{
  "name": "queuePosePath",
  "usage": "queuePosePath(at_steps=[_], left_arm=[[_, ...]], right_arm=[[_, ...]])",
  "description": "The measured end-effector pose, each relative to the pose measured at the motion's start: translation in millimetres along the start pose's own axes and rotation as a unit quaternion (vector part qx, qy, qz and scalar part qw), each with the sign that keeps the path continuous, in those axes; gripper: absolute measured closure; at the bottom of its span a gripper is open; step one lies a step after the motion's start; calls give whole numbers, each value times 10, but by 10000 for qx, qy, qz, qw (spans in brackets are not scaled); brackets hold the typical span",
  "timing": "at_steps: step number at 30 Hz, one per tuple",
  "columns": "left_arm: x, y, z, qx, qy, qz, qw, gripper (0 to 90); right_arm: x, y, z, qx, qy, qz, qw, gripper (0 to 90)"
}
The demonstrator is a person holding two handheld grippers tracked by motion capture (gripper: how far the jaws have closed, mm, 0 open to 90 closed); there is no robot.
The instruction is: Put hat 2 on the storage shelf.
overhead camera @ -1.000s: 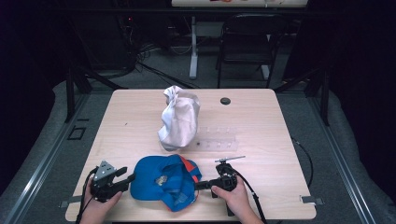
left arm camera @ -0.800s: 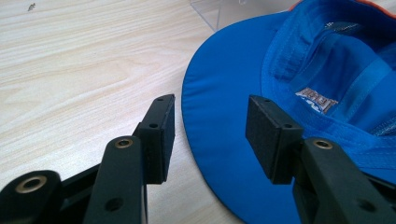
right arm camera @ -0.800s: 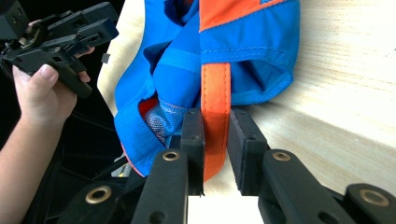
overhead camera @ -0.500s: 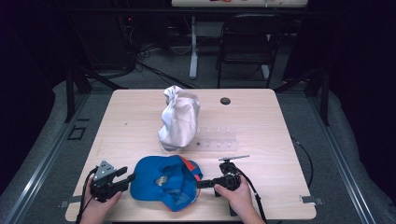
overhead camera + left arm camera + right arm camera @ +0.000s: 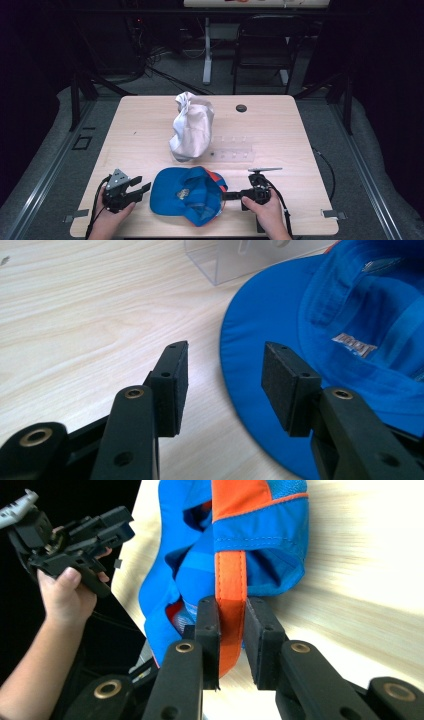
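The right gripper (image 5: 231,630) is pinching the cap's (image 5: 187,192) orange strap (image 5: 230,575), having just been closing, while the left gripper (image 5: 225,385) is hanging half-open beside the brim.

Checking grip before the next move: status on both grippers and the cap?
Right gripper clamped on the blue cap's orange strap, jaws just closed. Left gripper open beside the cap's brim, nothing held. White cloth and clear stand behind, apart.
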State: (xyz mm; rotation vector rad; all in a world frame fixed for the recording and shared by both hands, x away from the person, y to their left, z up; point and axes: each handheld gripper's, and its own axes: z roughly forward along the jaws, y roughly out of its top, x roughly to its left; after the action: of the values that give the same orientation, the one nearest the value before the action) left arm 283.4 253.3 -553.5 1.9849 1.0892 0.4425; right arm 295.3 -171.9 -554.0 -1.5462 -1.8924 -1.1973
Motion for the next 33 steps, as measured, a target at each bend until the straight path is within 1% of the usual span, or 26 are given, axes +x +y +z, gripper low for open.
queuePosePath(at_steps=[2, 3, 4, 5, 6, 7, 8, 9, 10, 12, 13, 14, 15, 16, 17, 18, 21, 24, 25, 26, 27, 29, 30, 31, 32, 33], left_arm=[[-7, 17, 19, 23, -30, 36, 10000, 540], [-15, 25, 33, 34, -36, 52, 10000, 540], [-15, 32, 40, 52, -58, 85, 9999, 540], [-24, 38, 51, 54, -54, 81, 9999, 540], [-28, 45, 63, 62, -59, 101, 9999, 540], [-33, 48, 67, 82, -43, 94, 9999, 540], [-32, 49, 78, 76, -19, 115, 9999, 540], [-32, 54, 83, 142, 29, 83, 9999, 541], [-24, 54, 86, 169, 85, 91, 9998, 541], [-8, 52, 83, 164, 132, 2, 9998, 544], [1, 46, 82, 113, 152, -35, 9998, 544], [12, 47, 69, 123, 168, -66, 9998, 546], [26, 46, 56, 141, 181, -72, 9997, 546], [36, 40, 55, 82, 184, -108, 9997, 546], [42, 40, 48, 98, 193, -123, 9997, 546], [55, 39, 41, 105, 184, -129, 9997, 546], [59, 37, 37, 96, 194, -126, 9997, 546], [53, 41, 32, 111, 212, -112, 9997, 545], [54, 42, 31, 121, 215, -105, 9996, 545], [55, 42, 31, 119, 228, -110, 9996, 545], [63, 40, 31, 110, 228, -100, 9996, 545], [73, 33, 31, 70, 269, -186, 9994, 545], [81, 33, 26, 86, 274, -178, 9994, 545], [91, 32, 22, 83, 279, -202, 9994, 545], [97, 34, 13, 128, 294, -216, 9993, 545], [100, 32, 14, 106, 309, -224, 9992, 545]], right_arm=[[-38, -8, -96, -41, -26, 98, 9999, 779], [-35, -20, -108, -195, -38, 234, 9995, 779], [-70, -15, -169, -137, -21, 203, 9997, 779], [-81, -5, -225, -20, -218, 139, 9997, 779], [-93, -10, -251, -89, -139, 210, 9996, 779], [-113, -8, -293, -106, -94, 218, 9997, 779], [-107, -1, -324, -128, -217, 247, 9994, 779], [-108, 4, -337, -212, -144, 345, 9991, 779], [-111, 18, -362, -219, -118, 318, 9992, 779], [-91, 36, -374, -252, -211, 313, 9990, 779], [-72, 51, -394, -163, -356, 260, 9989, 779], [-68, 63, -399, -124, -361, 216, 9990, 779], [-58, 79, -422, -26, -442, 195, 9988, 779], [-55, 85, -409, -117, -288, 260, 9992, 779], [-43, 103, -429, -76, -326, 274, 9991, 779], [-39, 120, -450, -19, -296, 254, 9992, 779], [1, 171, -500, -17, -180, 309, 9994, 779], [61, 250, -556, 41, -59, 407, 9991, 779], [61, 250, -556, 41, -59, 407, 9991, 779], [74, 276, -568, 84, -9, 398, 9992, 779], [90, 288, -571, 75, 24, 444, 9990, 779], [122, 338, -584, 154, 126, 457, 9988, 779], [144, 361, -593, 191, 146, 498, 9985, 780], [156, 380, -600, 216, 181, 489, 9984, 780], [179, 411, -618, 262, 248, 505, 9981, 780], [210, 434, -627, 246, 270, 591, 9976, 781]])
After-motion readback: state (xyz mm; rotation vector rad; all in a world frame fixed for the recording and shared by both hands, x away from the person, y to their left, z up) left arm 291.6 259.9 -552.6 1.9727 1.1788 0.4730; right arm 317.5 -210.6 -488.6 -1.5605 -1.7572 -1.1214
